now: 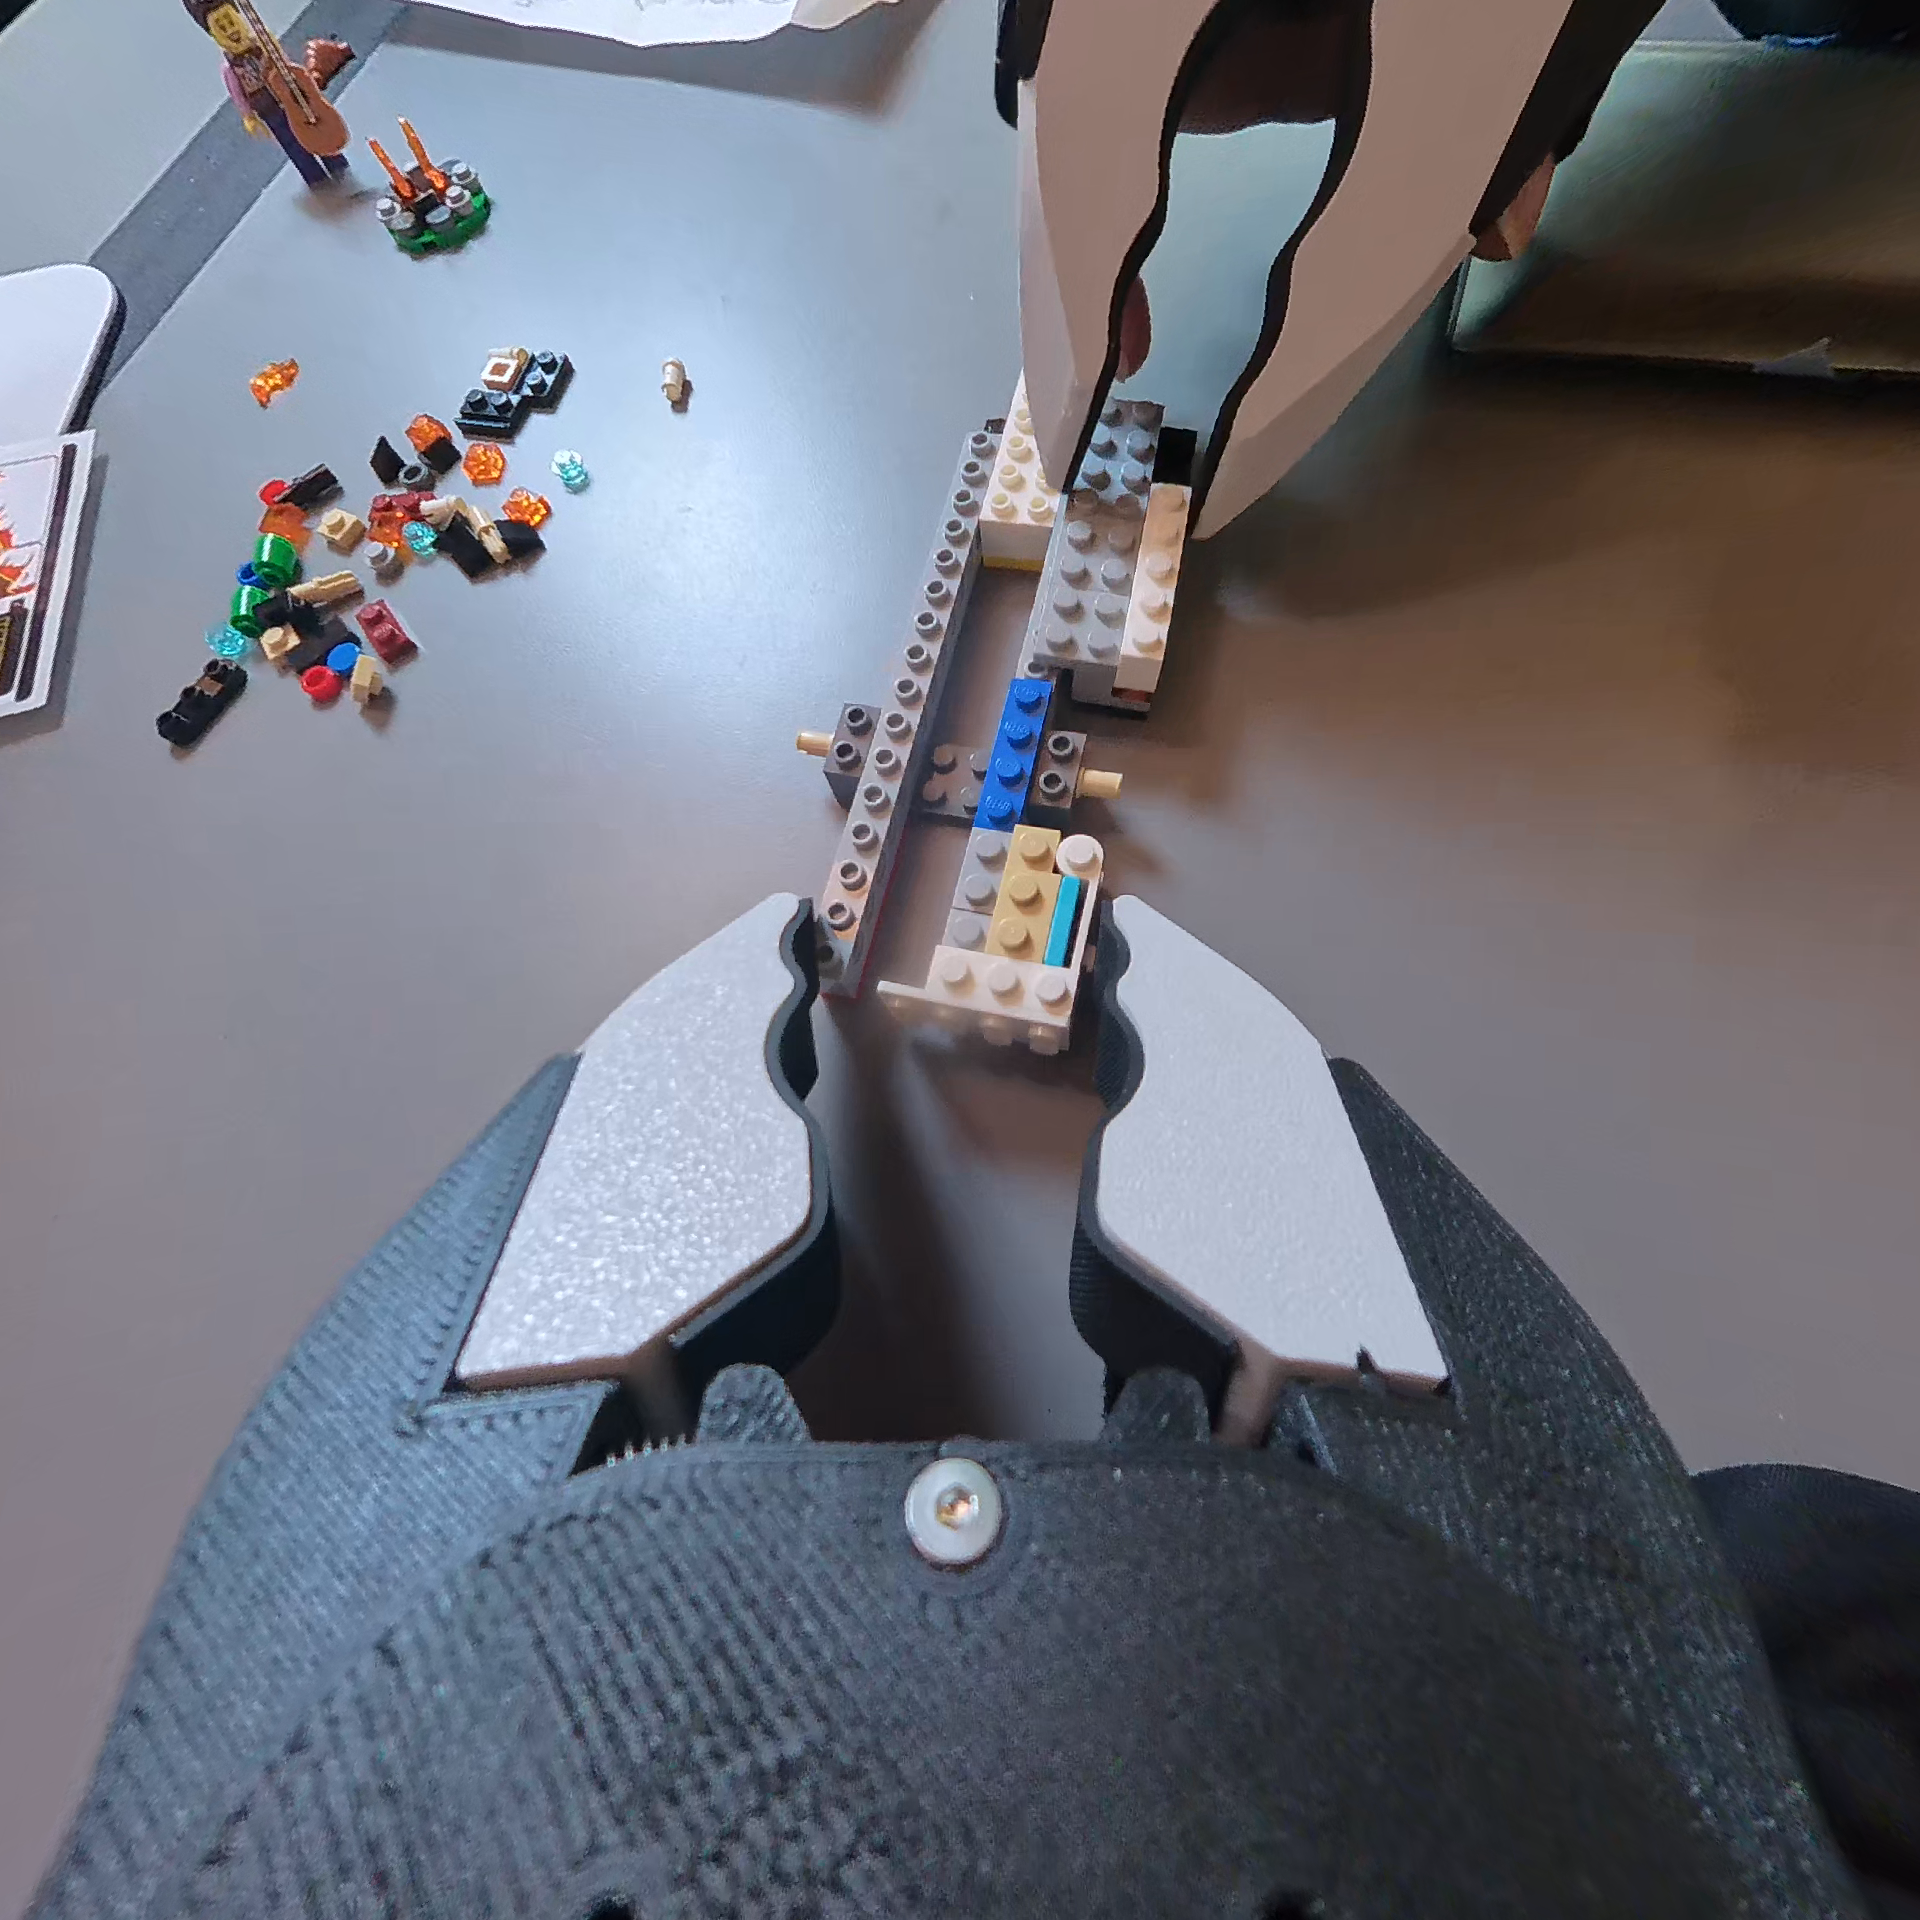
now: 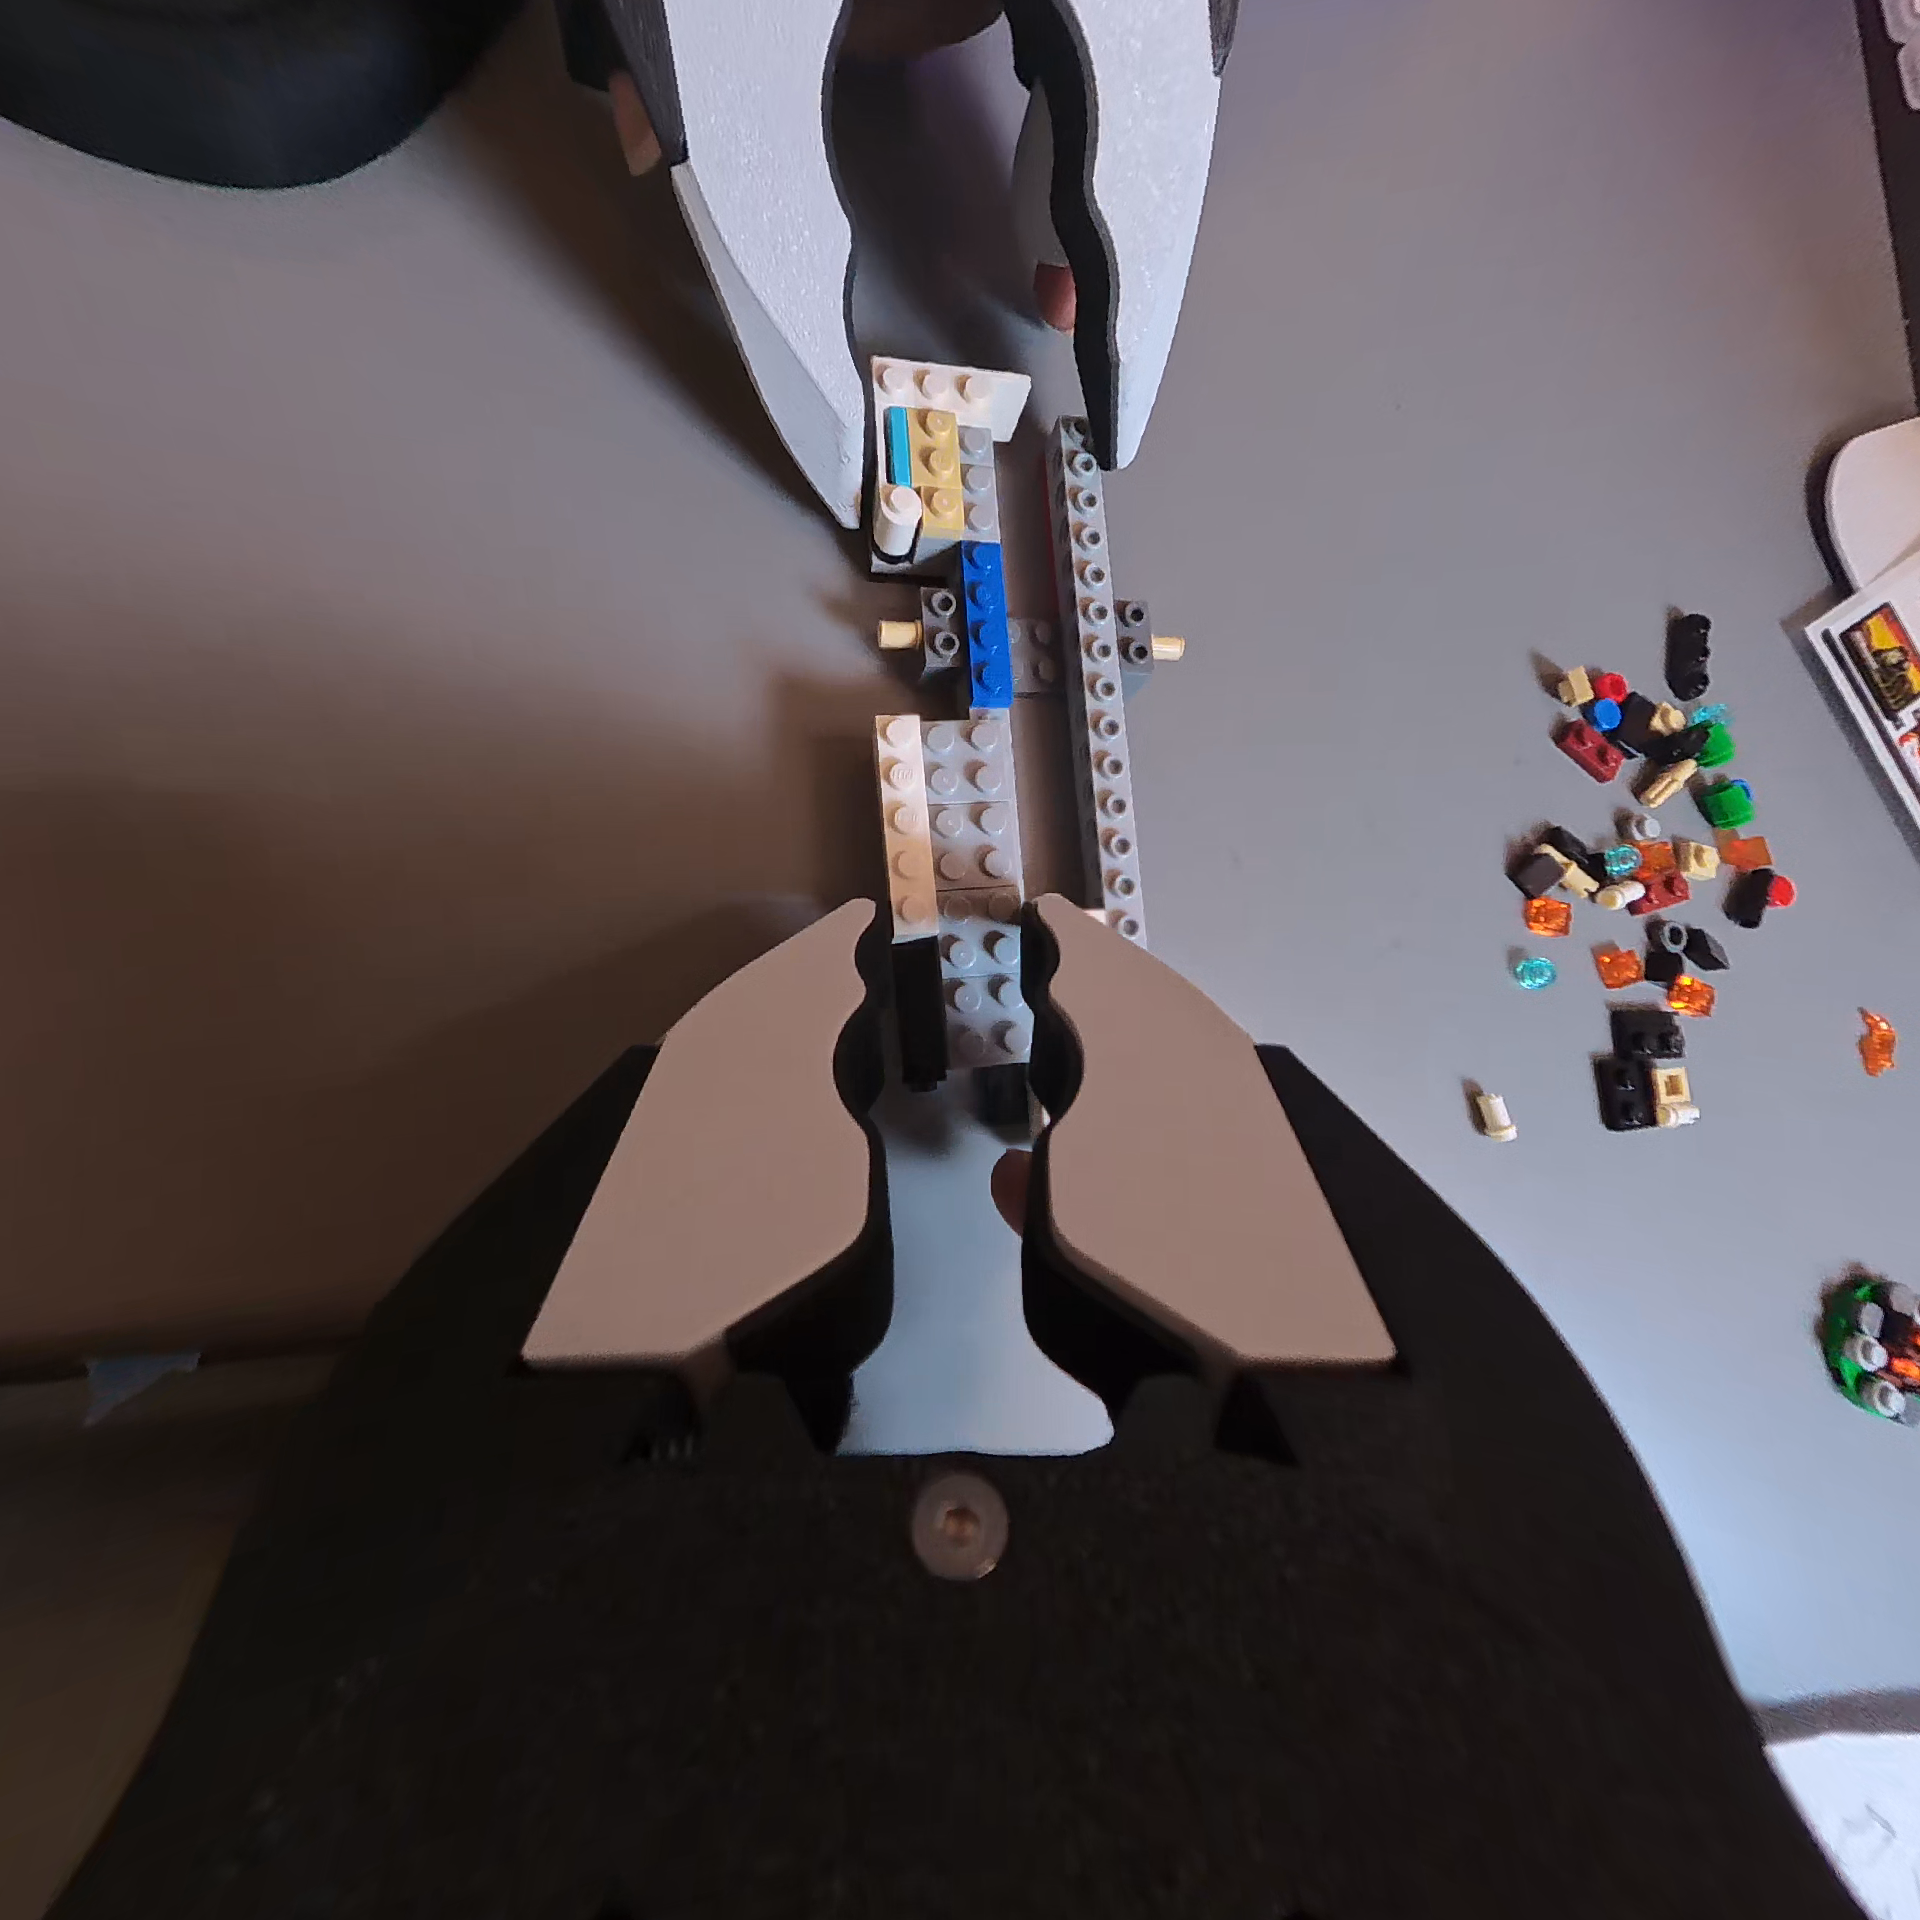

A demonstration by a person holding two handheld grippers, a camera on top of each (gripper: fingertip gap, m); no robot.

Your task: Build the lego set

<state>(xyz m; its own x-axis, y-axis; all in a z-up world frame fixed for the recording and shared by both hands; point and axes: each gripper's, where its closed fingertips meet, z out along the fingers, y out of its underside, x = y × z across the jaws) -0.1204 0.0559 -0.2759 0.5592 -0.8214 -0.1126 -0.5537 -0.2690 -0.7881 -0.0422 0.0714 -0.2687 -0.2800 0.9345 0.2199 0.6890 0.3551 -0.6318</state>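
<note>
A long, flat lego build (image 1: 997, 748) is seen lying on the gray bench (image 1: 675, 935), between the two grippers. It is made of a long gray strip, gray and white plates, a blue piece in the middle and tan pegs sticking out at both sides. Only the bottom layer looks done, so the set is judged to be partly built.

The left gripper (image 1: 951, 951) is held wide apart around the near end of the build. Its tips are placed just beside the white and tan pieces, one on each side. It cannot be told if they press on them.

The right gripper (image 2: 954, 920) is set over the other end. Its tips are kept a little apart, with the gray plates (image 2: 982, 977) seen in the gap. It cannot be told if a piece is clamped there.

Much is left to do. A pile of small loose pieces (image 1: 374, 551) is seen well apart from the build: black, red, orange, green and tan ones. A little toy figure (image 1: 281, 94) and a small campfire (image 1: 431, 197) are already put together, far off on the bench. A printed sheet (image 1: 31, 582) lies at the edge.
</note>
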